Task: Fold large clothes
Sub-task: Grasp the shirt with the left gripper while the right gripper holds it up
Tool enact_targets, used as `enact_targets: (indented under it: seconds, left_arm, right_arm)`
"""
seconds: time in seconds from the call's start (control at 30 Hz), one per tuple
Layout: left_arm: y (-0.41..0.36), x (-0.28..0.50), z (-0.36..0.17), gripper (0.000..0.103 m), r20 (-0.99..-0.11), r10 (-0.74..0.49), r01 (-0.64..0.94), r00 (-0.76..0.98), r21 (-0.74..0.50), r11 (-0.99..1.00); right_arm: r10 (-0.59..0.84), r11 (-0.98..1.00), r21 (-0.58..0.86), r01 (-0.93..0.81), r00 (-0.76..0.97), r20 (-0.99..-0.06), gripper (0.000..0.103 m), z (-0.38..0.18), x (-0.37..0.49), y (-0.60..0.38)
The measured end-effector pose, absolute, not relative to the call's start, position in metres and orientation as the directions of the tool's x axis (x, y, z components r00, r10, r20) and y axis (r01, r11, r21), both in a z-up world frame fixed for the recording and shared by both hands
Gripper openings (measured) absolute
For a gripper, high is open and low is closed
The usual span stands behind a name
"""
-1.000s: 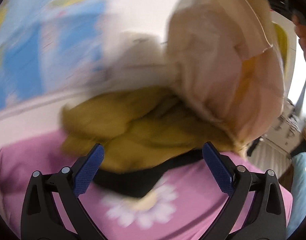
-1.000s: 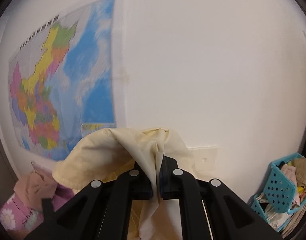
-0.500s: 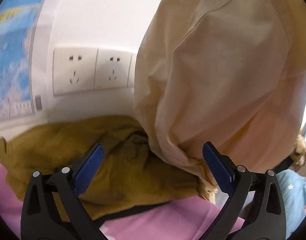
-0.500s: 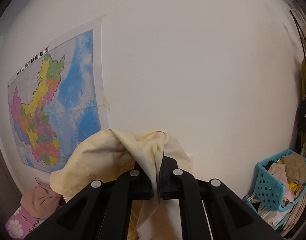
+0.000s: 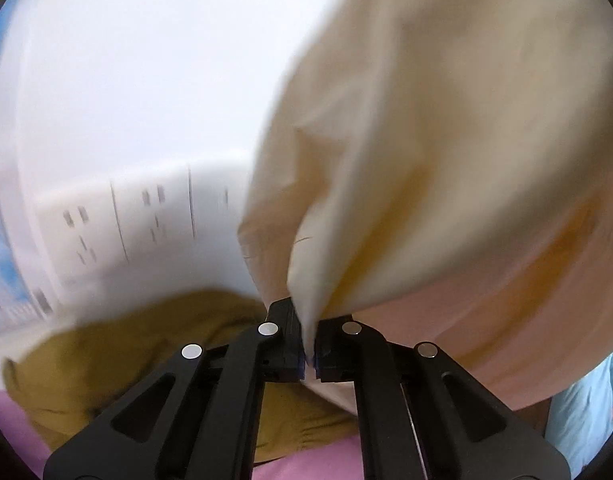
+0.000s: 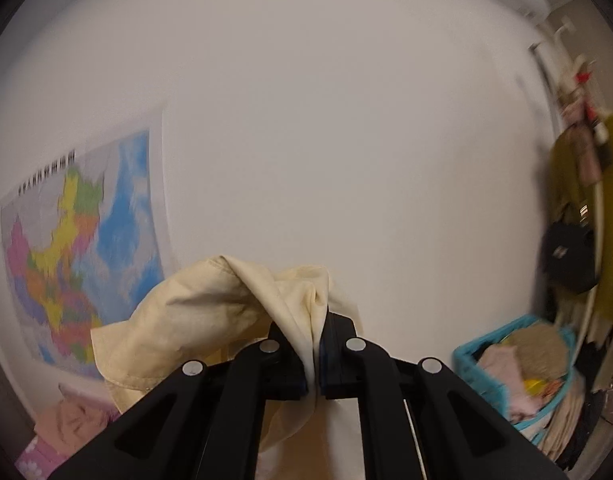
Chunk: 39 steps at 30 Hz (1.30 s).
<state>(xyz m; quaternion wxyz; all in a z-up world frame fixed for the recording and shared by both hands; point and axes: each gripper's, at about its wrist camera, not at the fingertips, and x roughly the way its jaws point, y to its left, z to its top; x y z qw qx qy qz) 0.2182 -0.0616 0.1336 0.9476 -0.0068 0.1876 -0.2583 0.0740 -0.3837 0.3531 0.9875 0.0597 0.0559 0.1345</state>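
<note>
Both grippers' jaws clamped tight

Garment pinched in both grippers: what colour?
Pale cream-yellow garment, plain; clearest in the right wrist view.

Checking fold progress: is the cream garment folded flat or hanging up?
Hanging: the cream garment drapes bunched from both shut grippers, left gripper and right gripper.

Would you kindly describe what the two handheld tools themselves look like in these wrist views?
Both look alike. The left tool has matte black, angular finger arms with triangular cut-outs and round silver pivot pins; a sliver of blue pad shows between its fingertips. The right tool has the same black linkage arms, silver pins and cut-outs, with a blue pad edge at the tip. No cables, markings or sleeves are visible.
</note>
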Motion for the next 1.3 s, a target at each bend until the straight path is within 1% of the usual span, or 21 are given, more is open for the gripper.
enact_targets:
  seconds: [0.07,0.1,0.17,0.23,0.33,0.43,0.47,0.53,0.57,0.6,0.63,0.67,0.7,0.83,0.87,0.93,1.03,1.13,1.2,1.27,1.3]
  left_arm:
    - [-0.045,0.199,0.166,0.003,-0.277,-0.489,0.482,0.827,-0.1,0.871]
    - [-0.039,0.192,0.176,0.003,-0.255,-0.494,0.485,0.831,-0.101,0.869]
    - [-0.017,0.165,0.213,0.003,-0.179,-0.504,0.498,0.845,-0.078,0.863]
    - [0.001,0.14,0.239,0.004,-0.133,-0.481,0.48,0.867,-0.038,0.876]
    - [0.043,0.103,0.267,0.004,-0.088,-0.466,0.466,0.88,-0.025,0.884]
    - [0.083,0.067,0.281,0.004,-0.065,-0.432,0.433,0.9,-0.004,0.902]
    - [0.088,0.076,0.278,0.004,-0.056,-0.41,0.411,0.911,0.016,0.911]
    - [0.112,0.035,0.287,0.004,-0.034,-0.351,0.352,0.936,0.064,0.934]
    - [0.094,0.021,0.293,0.004,-0.027,-0.327,0.328,0.945,0.085,0.941]
    - [0.106,0.0,0.292,0.004,-0.019,-0.291,0.292,0.956,0.111,0.95]
    - [0.111,-0.039,0.291,0.004,-0.011,-0.258,0.257,0.966,0.126,0.958]
    - [0.124,-0.058,0.288,0.004,-0.007,-0.226,0.225,0.974,0.14,0.964]
    - [0.12,-0.098,0.284,0.004,-0.003,-0.193,0.191,0.981,0.155,0.969]
    - [0.14,-0.196,0.269,0.004,-0.025,-0.053,0.056,0.998,0.178,0.982]
    - [0.142,-0.215,0.266,0.004,-0.027,-0.038,0.042,0.999,0.178,0.983]
    - [0.146,-0.245,0.262,0.004,-0.035,0.021,-0.013,0.999,0.199,0.98]
    - [0.154,-0.283,0.271,0.004,-0.039,0.023,-0.015,0.999,0.195,0.981]
    - [0.159,-0.295,0.274,0.005,-0.037,0.054,-0.045,0.998,0.212,0.976]
    - [0.164,-0.29,0.269,0.005,-0.075,0.059,-0.044,0.995,0.189,0.981]
    - [0.181,-0.253,0.255,0.005,-0.167,0.09,-0.065,0.982,0.146,0.987]
    - [0.191,-0.233,0.243,0.005,-0.22,0.105,-0.081,0.97,0.117,0.99]
  right_arm:
    - [0.232,0.966,0.124,-0.227,0.972,-0.031,0.004,0.377,0.045,-0.4]
    - [0.228,0.966,0.122,-0.226,0.974,0.002,0.004,0.388,0.031,-0.408]
    - [0.229,0.966,0.113,-0.234,0.972,0.056,0.004,0.41,0.0,-0.419]
    - [0.237,0.966,0.091,-0.244,0.968,0.084,0.004,0.424,-0.028,-0.422]
    - [0.253,0.965,0.04,-0.258,0.963,0.094,0.004,0.434,-0.061,-0.417]
    - [0.312,0.948,0.038,-0.317,0.945,0.092,0.004,0.435,-0.08,-0.412]
    - [0.341,0.938,0.037,-0.345,0.936,0.087,0.004,0.431,-0.087,-0.41]
    - [0.399,0.914,0.045,-0.403,0.913,0.082,0.004,0.424,-0.096,-0.406]
    - [0.436,0.897,0.044,-0.44,0.897,0.073,0.004,0.418,-0.102,-0.4]
    - [0.469,0.88,0.045,-0.472,0.881,0.064,0.004,0.412,-0.107,-0.395]
    - [0.512,0.856,0.048,-0.515,0.857,0.055,0.005,0.405,-0.112,-0.389]
    - [0.544,0.836,0.051,-0.546,0.838,0.05,0.005,0.4,-0.115,-0.385]
    - [0.584,0.809,0.05,-0.585,0.811,0.041,0.005,0.393,-0.121,-0.377]
    - [0.7,0.714,0.05,-0.699,0.715,0.002,0.005,0.371,-0.138,-0.35]
    - [0.724,0.689,0.047,-0.723,0.69,-0.004,0.005,0.366,-0.143,-0.343]
    - [0.776,0.63,0.05,-0.775,0.631,0.008,0.005,0.361,-0.152,-0.334]
    - [0.819,0.568,0.074,-0.82,0.572,0.042,0.005,0.359,-0.156,-0.326]
    - [0.854,0.505,0.132,-0.853,0.516,0.068,0.006,0.357,-0.132,-0.313]
    - [0.867,0.484,0.213,-0.849,0.498,0.017,0.006,0.348,-0.084,-0.289]
    - [0.865,0.497,0.276,-0.823,0.494,-0.085,0.007,0.327,-0.027,-0.252]
    - [0.861,0.509,0.309,-0.803,0.482,-0.164,0.007,0.307,0.01,-0.226]
